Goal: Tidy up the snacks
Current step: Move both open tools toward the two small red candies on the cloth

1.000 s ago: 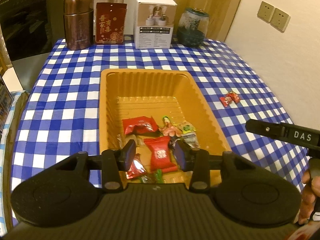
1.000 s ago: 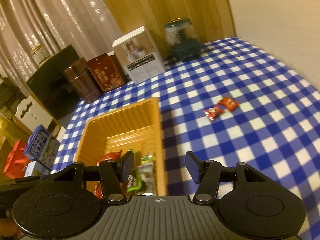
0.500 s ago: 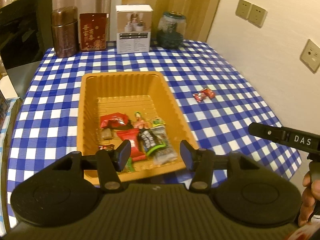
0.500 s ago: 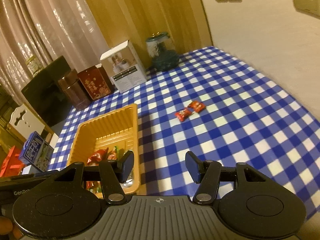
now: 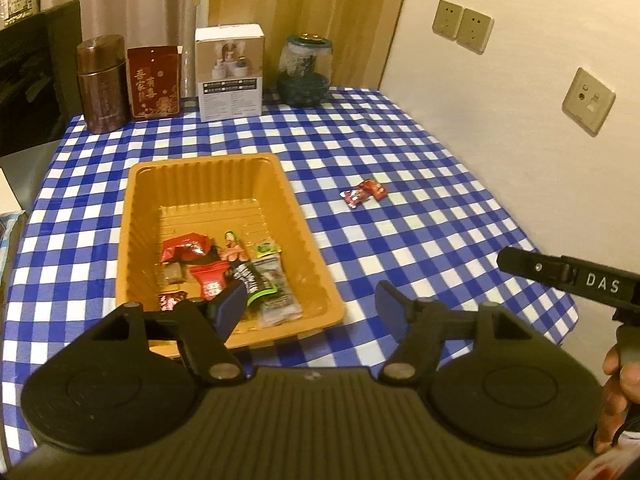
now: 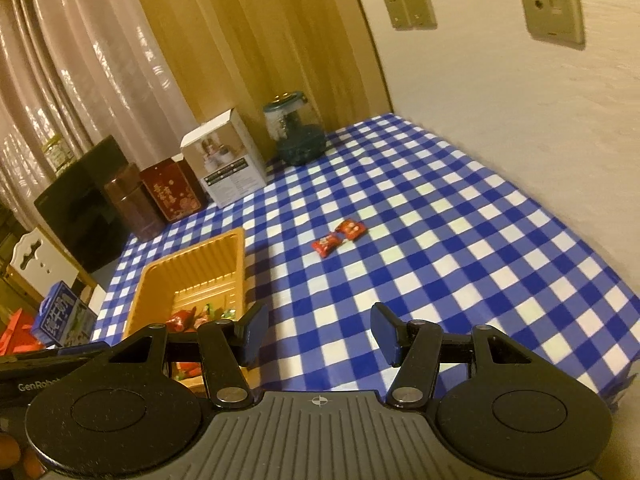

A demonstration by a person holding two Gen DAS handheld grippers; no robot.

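An orange plastic tray (image 5: 132, 216) sits on the blue checked tablecloth (image 5: 400, 240) with several wrapped snacks (image 5: 224, 276) piled at its near end. Two small red candies (image 5: 364, 192) lie on the cloth to the tray's right, also visible in the right wrist view as red candies (image 6: 339, 236). My left gripper (image 5: 310, 308) hovers over the tray's near right corner, its jaws opening with nothing between them. My right gripper (image 6: 316, 334) stands open and empty over bare cloth, right of the tray (image 6: 232, 248) and well short of the candies.
Along the table's far edge stand a brown canister (image 5: 102, 84), a red tin (image 5: 154, 82), a white box (image 5: 230, 74) and a glass jar (image 5: 306, 70). A wall with sockets (image 5: 462, 26) borders the right side. A hand (image 5: 616, 404) holds the other gripper's handle.
Both grippers have pulled back and risen from the tray, so more of the table shows. The left gripper's jaws have widened; a dark snack packet now lies in the tray.
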